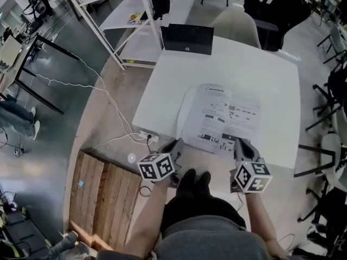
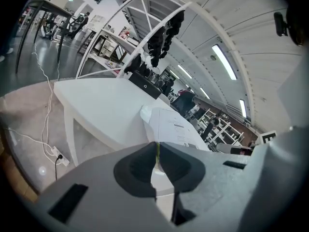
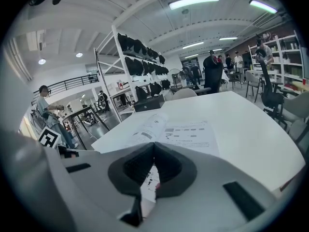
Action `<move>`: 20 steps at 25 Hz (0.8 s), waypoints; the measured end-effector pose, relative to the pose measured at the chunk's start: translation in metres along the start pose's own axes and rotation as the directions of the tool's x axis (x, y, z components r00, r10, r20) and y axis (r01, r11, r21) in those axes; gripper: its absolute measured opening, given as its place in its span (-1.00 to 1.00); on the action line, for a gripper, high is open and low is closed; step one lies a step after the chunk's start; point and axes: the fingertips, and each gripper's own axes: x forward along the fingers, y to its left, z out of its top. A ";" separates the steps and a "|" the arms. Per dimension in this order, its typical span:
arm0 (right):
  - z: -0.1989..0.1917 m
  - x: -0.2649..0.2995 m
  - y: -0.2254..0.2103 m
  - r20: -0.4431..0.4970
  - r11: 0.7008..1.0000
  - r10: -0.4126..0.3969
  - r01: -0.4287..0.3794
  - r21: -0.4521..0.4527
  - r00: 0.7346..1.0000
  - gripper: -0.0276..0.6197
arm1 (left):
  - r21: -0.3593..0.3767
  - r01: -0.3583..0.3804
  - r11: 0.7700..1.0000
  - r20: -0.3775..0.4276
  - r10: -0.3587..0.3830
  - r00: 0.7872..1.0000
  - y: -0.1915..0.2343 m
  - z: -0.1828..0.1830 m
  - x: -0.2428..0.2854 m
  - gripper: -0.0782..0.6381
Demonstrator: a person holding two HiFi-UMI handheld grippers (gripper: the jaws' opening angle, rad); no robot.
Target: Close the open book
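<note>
Since your left gripper (image 2: 157,151) is pinched down on a thin leaf at the near left corner of the book (image 1: 221,121), you've got a decent hold. Your right gripper (image 3: 153,146) sits closed over the near right corner, with nothing between its jaws that I can make out. The book lies open by the front edge of the white table (image 1: 271,75). It looks light and floppy, so I'd grip near the outer edge and go easy, or it'll bend or slip. There's bare table right and behind, and the black case (image 1: 187,39) is well apart.

On white table (image 1: 271,80), open book (image 1: 219,118); left gripper (image 1: 174,145) and right gripper (image 1: 242,145) at its near edge
</note>
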 end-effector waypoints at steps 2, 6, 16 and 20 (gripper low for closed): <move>-0.001 -0.002 -0.002 0.004 1.000 -0.008 0.008 0.004 1.000 -0.90 | 0.016 0.018 1.000 0.006 -0.018 1.000 -0.005 0.004 -0.001 -0.71; -0.002 -0.005 -0.005 0.010 1.000 -0.025 0.025 0.014 1.000 -0.90 | 0.008 0.062 0.998 0.024 -0.062 0.998 -0.015 0.014 -0.003 -0.71; -0.005 -0.015 -0.011 0.022 0.998 -0.062 0.062 0.032 0.998 -0.90 | 0.049 0.151 0.987 0.033 -0.153 0.988 -0.044 0.026 -0.004 -0.71; -0.006 -0.021 -0.015 0.030 0.996 -0.078 0.077 0.040 0.996 -0.90 | 0.071 0.176 0.982 0.027 -0.178 0.984 -0.055 0.027 -0.003 -0.71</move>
